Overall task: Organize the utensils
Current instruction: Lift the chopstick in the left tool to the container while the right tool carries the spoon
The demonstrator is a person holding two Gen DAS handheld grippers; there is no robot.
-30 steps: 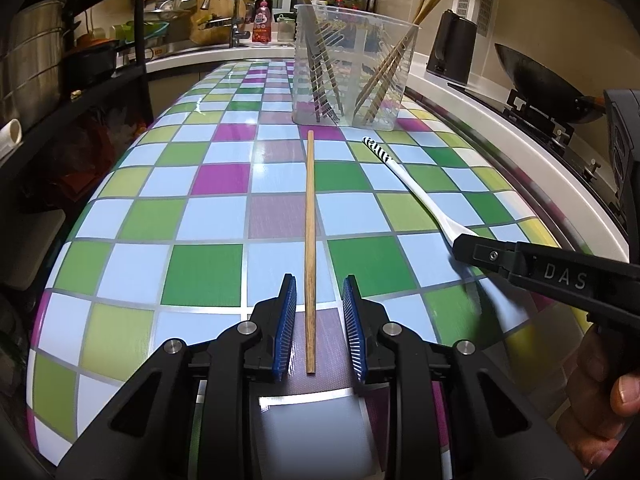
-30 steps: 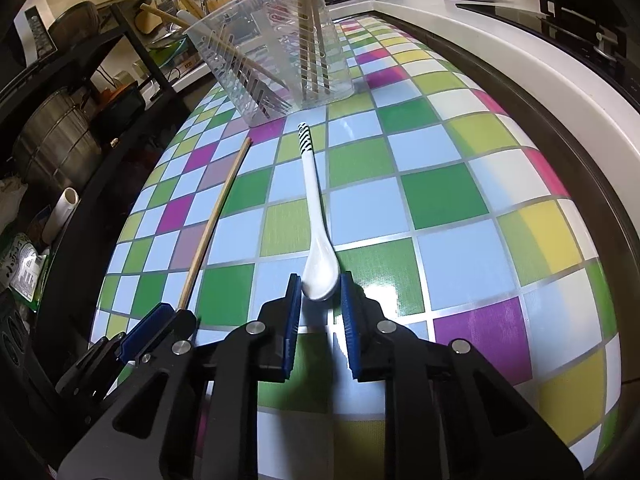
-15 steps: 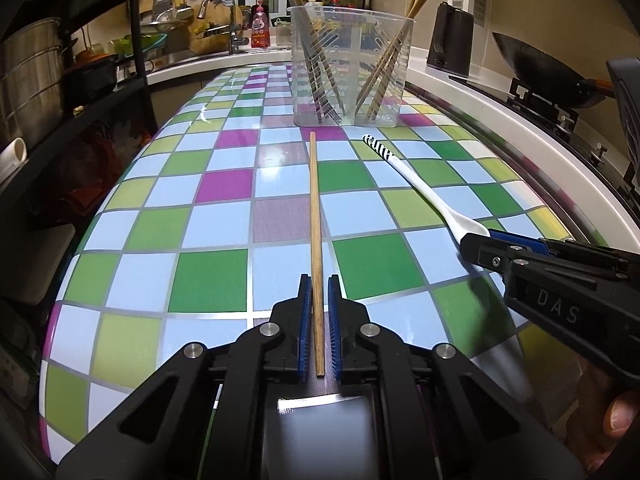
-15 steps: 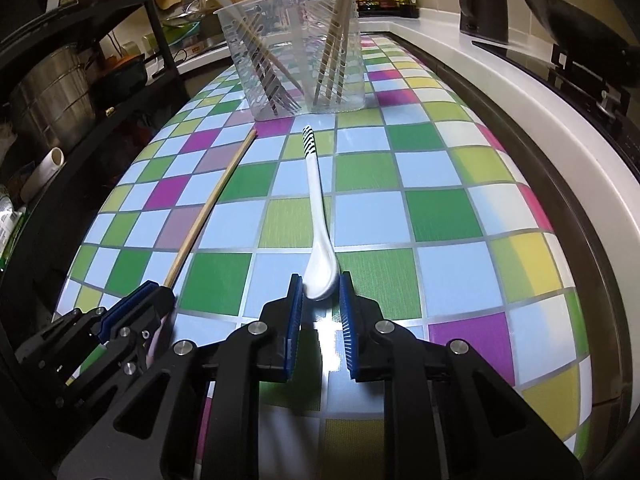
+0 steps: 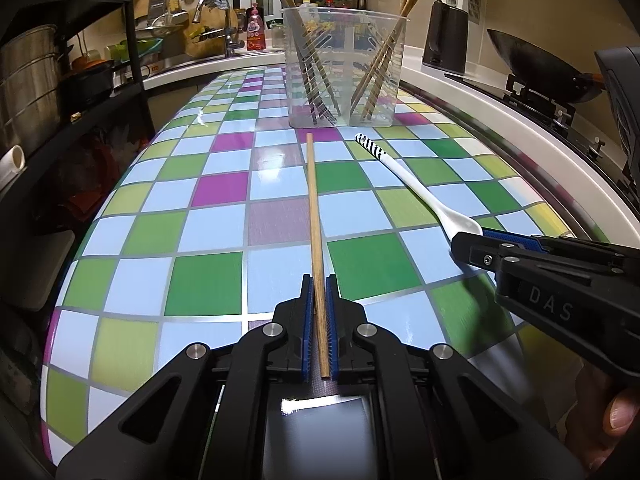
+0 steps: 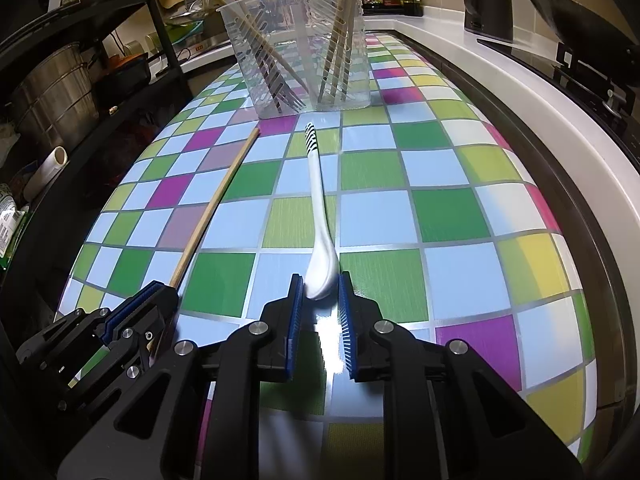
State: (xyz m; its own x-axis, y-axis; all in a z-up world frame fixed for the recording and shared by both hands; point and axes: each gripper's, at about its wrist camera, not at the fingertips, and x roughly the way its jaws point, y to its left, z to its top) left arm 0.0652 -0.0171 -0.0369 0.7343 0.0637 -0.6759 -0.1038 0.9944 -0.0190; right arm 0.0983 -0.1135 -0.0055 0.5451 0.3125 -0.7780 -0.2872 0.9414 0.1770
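A wooden chopstick (image 5: 314, 208) lies lengthwise on the checkered tabletop (image 5: 208, 280), and my left gripper (image 5: 319, 282) is shut on its near end. To its right a white spoon (image 5: 424, 196) with a striped handle tip lies slanted. In the right wrist view my right gripper (image 6: 319, 278) is shut on the spoon's (image 6: 318, 208) bowl, its blue pads against both sides. The chopstick (image 6: 216, 204) and left gripper (image 6: 156, 300) show at its left. A clear two-part holder (image 5: 344, 68) with several chopsticks stands beyond both utensils.
A black rack (image 5: 132, 40) with steel pots (image 5: 24, 84) borders the table's left side. A white counter rim (image 5: 520, 128), a black kettle (image 5: 444, 40) and a wok (image 5: 532, 68) run along the right. A person's hand (image 5: 616, 416) holds the right gripper.
The left gripper's jaws came together on the chopstick's near end. The right gripper kept its hold on the spoon bowl and rolled a little.
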